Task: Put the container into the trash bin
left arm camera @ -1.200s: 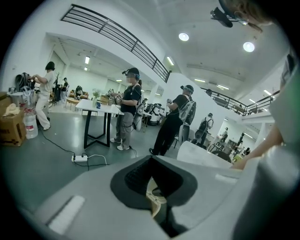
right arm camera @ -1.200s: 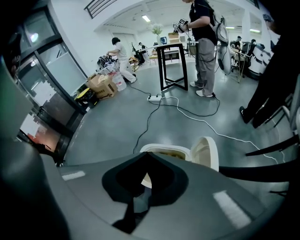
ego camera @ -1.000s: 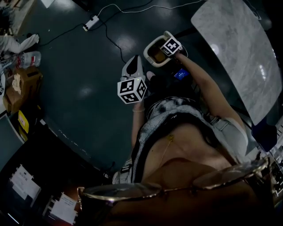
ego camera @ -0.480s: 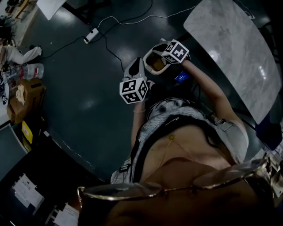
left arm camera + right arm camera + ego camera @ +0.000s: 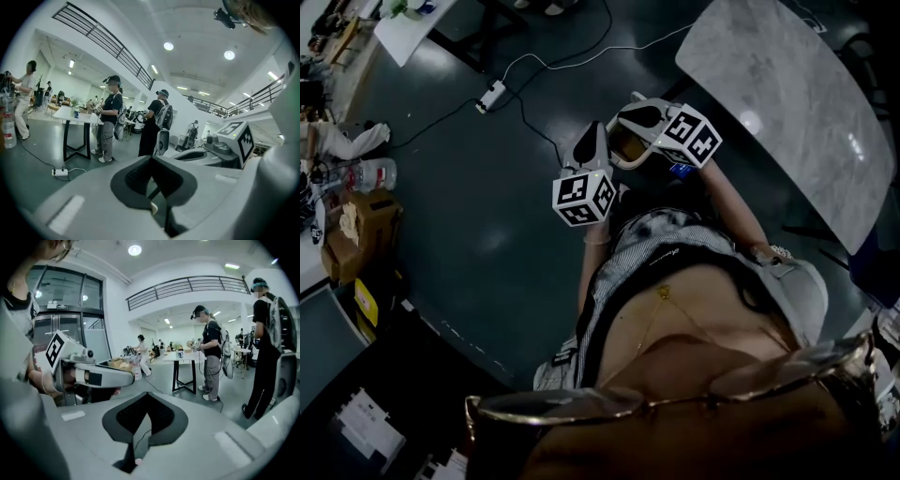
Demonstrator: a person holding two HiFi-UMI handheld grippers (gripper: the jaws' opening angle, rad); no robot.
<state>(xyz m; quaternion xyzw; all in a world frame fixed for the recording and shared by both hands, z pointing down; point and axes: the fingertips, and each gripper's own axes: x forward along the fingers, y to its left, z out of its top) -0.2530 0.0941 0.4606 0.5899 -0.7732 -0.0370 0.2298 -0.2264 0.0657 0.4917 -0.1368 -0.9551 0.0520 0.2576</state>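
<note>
No container or trash bin shows in any view. In the head view my left gripper (image 5: 596, 131) and right gripper (image 5: 626, 118) are held up side by side over the dark floor, in front of the person's chest. Both point away, slightly downward. The left gripper (image 5: 151, 159) has its dark pads meeting at the tip with nothing between them. On the right gripper (image 5: 146, 397) the pads are likewise pressed together and hold nothing. Each gripper sees the other beside it: the right gripper's marker cube (image 5: 240, 138) and the left gripper's body (image 5: 89, 373).
A marble-topped table (image 5: 787, 103) stands to the right. A power strip (image 5: 490, 96) and its cable lie on the floor ahead. Cardboard boxes (image 5: 356, 225) and a bottle (image 5: 375, 173) sit at the left. Several people (image 5: 110, 117) stand by a white table (image 5: 75, 117) further off.
Both grippers have risen toward the head camera, the right one much more. The right gripper's marker cube now looks larger and sits further right. Both stay shut.
</note>
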